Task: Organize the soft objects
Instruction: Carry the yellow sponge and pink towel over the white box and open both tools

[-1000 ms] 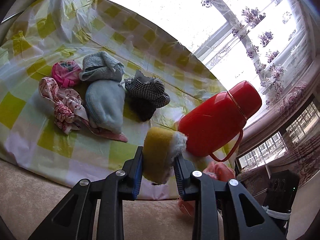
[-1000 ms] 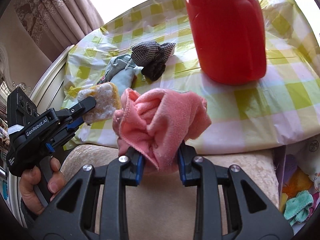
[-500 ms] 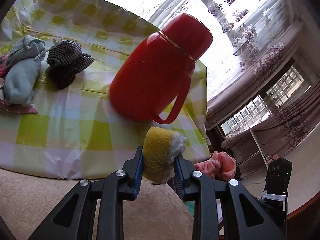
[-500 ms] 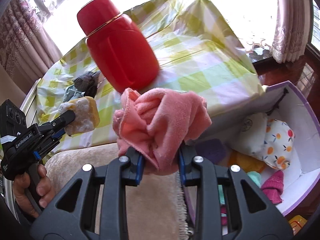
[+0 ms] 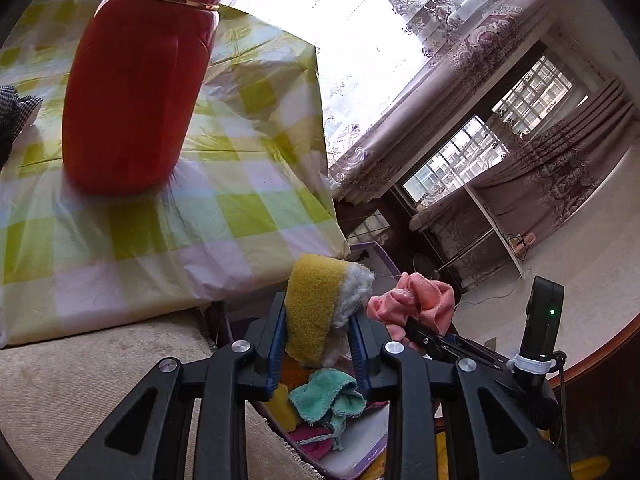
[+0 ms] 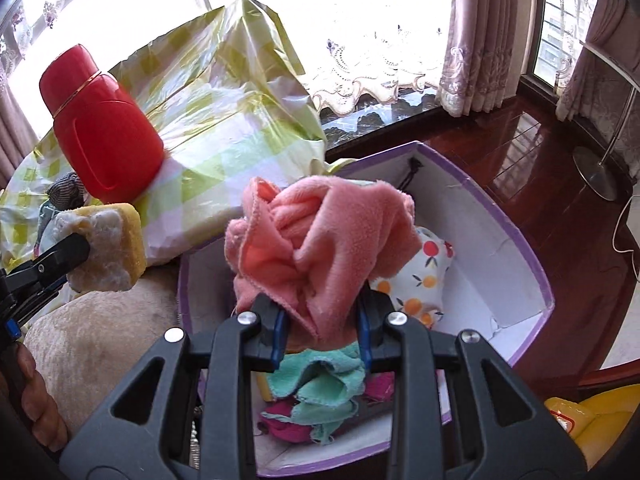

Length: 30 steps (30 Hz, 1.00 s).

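My left gripper is shut on a yellow and white sponge, which also shows at the left of the right wrist view as the sponge. My right gripper is shut on a crumpled pink towel, held above a purple-rimmed white box. In the box lie a teal cloth, a fruit-print pouch and a magenta piece. The pink towel sits just right of the sponge in the left wrist view, with the teal cloth below.
A red thermos stands on the table's yellow-checked cloth. A checked fabric lies at the table's left. A beige cushion borders the box. A hand grips the left tool. A lamp base stands on the dark wood floor.
Both grippers swung right, away from the pile of cloths on the table, and now hang over the box beside it. Sponge and pink towel stay gripped.
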{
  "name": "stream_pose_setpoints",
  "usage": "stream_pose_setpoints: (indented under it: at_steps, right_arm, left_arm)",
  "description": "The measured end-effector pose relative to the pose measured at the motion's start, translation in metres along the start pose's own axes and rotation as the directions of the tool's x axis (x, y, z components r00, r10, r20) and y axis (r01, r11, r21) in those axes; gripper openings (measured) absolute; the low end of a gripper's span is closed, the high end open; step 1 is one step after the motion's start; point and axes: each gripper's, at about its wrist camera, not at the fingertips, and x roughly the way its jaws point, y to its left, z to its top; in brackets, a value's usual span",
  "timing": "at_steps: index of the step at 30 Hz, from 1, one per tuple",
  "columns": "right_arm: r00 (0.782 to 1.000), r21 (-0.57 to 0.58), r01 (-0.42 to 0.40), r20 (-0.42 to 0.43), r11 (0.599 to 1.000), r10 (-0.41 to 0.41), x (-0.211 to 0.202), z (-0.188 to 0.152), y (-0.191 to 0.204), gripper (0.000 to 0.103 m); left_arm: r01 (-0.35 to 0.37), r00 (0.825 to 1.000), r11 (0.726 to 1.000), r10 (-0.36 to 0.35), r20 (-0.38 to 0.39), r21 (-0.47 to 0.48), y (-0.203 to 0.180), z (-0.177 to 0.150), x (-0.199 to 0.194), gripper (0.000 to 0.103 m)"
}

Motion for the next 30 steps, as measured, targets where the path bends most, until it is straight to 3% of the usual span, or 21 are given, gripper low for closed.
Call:
stream_pose_setpoints:
  at_steps: [5, 7, 9, 20, 25, 30]
  right_arm:
    - [0.992, 0.009, 0.125, 0.006, 0.992, -0.125, 0.001, 0.003, -0.019, 0.035]
    - [0.988, 0.014, 0.157, 0.006, 0.987, -0.157, 0.0, 0.003, -0.023, 0.036]
    - [0.984, 0.014, 0.18, 0.003, 0.984, -0.18, 0.001, 0.003, -0.026, 0.036]
    - [0.982, 0.001, 0.187, 0.014, 0.982, -0.187, 0.001, 0.002, -0.018, 0.065]
    - [0.99, -0.016, 0.141, 0.023, 0.99, -0.141, 0.0, 0.001, -0.004, 0.072]
    - [0.995, -0.044, 0.098, 0.014, 0.994, -0.097, 0.002, -0.001, 0.015, 0.075]
  left_arm:
    - [0.021, 0.999, 0.999, -0.019, -0.048, 0.033, -0.019, -0.001, 0.022, 0.032]
    - [0.018, 0.997, 0.999, -0.015, -0.073, 0.043, -0.023, -0.003, 0.028, 0.041]
    - [0.003, 0.996, 0.999, 0.001, -0.089, 0.048, -0.024, -0.005, 0.033, 0.057]
    - [-0.036, 0.998, 0.999, 0.038, -0.059, 0.04, -0.016, -0.006, 0.022, 0.059]
    - [-0.134, 0.991, 0.989, 0.135, -0.003, 0.058, -0.011, -0.004, 0.008, 0.059]
    - [-0.311, 0.95, 0.949, 0.309, 0.048, 0.051, 0.002, 0.0, -0.008, 0.059]
